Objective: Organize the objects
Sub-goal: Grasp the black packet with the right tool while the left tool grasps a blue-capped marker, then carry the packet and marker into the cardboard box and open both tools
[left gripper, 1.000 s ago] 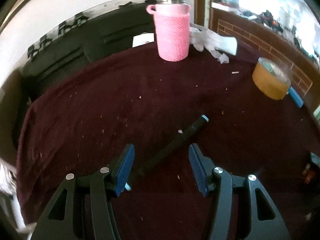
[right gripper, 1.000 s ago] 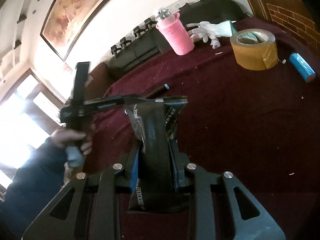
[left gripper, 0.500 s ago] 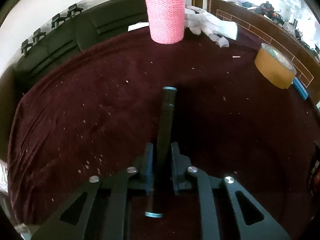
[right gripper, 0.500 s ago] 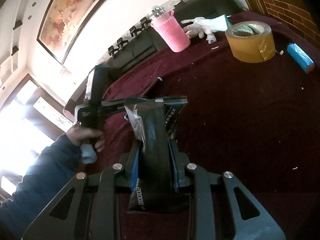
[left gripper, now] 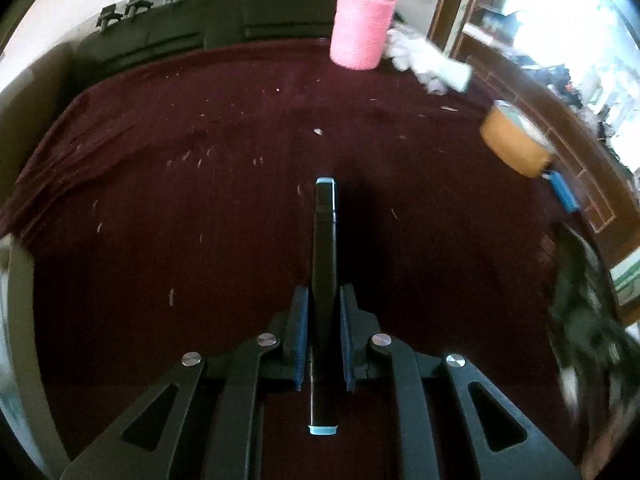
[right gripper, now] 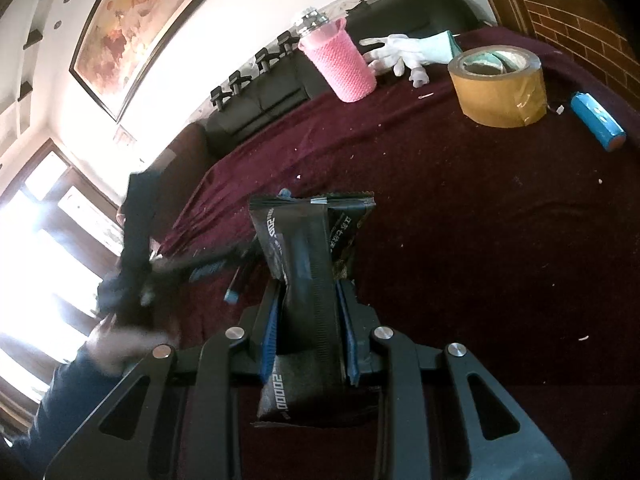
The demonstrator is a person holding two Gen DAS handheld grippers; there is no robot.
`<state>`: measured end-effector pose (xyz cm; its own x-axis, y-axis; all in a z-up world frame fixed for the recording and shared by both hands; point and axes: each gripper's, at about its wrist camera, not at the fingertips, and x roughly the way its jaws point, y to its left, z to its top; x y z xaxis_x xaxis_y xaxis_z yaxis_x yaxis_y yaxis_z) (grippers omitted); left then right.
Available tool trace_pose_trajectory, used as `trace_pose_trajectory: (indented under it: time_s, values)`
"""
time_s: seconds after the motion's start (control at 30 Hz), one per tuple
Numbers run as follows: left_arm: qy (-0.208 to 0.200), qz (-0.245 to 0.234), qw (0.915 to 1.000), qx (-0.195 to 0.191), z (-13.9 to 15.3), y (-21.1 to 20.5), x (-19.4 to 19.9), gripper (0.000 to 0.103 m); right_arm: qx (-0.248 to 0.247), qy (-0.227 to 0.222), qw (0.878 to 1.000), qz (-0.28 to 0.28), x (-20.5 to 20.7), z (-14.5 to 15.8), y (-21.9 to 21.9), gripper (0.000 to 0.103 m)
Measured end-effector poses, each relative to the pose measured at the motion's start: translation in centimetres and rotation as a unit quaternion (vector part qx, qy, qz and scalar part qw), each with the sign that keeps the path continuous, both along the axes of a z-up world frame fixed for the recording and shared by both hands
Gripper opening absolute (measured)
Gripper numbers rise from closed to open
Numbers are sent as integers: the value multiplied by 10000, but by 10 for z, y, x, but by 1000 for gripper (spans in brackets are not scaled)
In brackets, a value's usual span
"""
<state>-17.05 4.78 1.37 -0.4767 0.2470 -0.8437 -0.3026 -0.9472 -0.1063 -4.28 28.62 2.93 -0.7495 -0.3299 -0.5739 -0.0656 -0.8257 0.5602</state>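
maroon cloth covers the tabletop (left gripper: 200,200). my left fingers (left gripper: 323,300) are clamped on a black marker (left gripper: 324,264) with pale blue ends, pointing toward the pink woven cup (left gripper: 362,26) — my right fingers (right gripper: 308,300) pinch a black snack packet (right gripper: 308,248) upright, the tape roll (right gripper: 498,86) well apart.

desk cloth (left gripper: 200,200): maroon, matt, napped, lint-flecked | marker (left gripper: 323,264): black plastic, slight sheen | snack packet (right gripper: 308,256): glossy black foil | bottle sleeve (right gripper: 340,64): pink knit, rough | tape roll (right gripper: 500,88): tan, glossy | glove (right gripper: 408,54): white, smooth | hand-held gripper (left gripper: 323,304): matt black plastic, metal rivets
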Motion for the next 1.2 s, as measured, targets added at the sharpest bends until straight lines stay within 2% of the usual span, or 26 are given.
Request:
trace_pose_trajectory:
  time_s: [0.2,0.4,0.5,0.63,0.9,1.2]
  values:
    - [68,177,9997,150,7,-22,75,11,223,7,9995,212,0,2,-16,24]
    - [752,463,9959,182,36,-41,144,11,557,28,9975,434,0,2,-36,24]
    - [1040,632,9920,338,53,-57,171,11,649,70,9962,580,1,4,-47,24]
    - [1316,745,9877,387,67,-74,191,12,780,137,9941,742,5,8,-63,24]
    - [1768,1040,9775,495,84,-110,214,12,682,195,9925,998,32,22,-98,24]
    - [2005,1419,9669,695,88,-159,224,12,813,369,9852,1466,46,38,-160,24]
